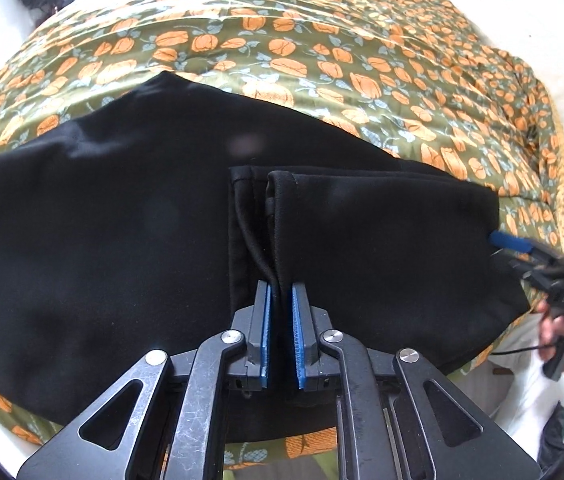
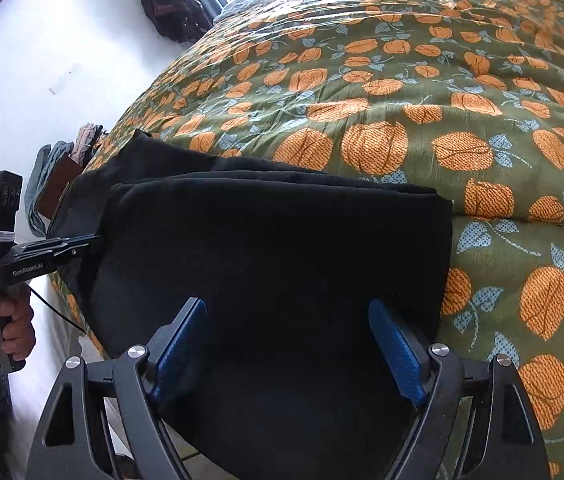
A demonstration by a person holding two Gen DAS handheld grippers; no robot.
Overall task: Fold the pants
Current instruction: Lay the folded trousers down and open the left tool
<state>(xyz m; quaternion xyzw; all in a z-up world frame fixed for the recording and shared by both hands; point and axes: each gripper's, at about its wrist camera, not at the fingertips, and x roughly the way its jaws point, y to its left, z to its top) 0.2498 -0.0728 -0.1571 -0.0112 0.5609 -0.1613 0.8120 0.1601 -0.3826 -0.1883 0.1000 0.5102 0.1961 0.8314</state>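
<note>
Black pants lie across the middle of the left wrist frame on the floral quilt, cuffs folded back onto the legs. My left gripper at bottom centre pinches the hem edges, pads almost together on the cloth, so the layers stay aligned. My right gripper, bottom centre in its own view, is spread wide over the folded stack, gripping nothing, probably to press or re-grab. Looks about halfway; one more fold needed.
</note>
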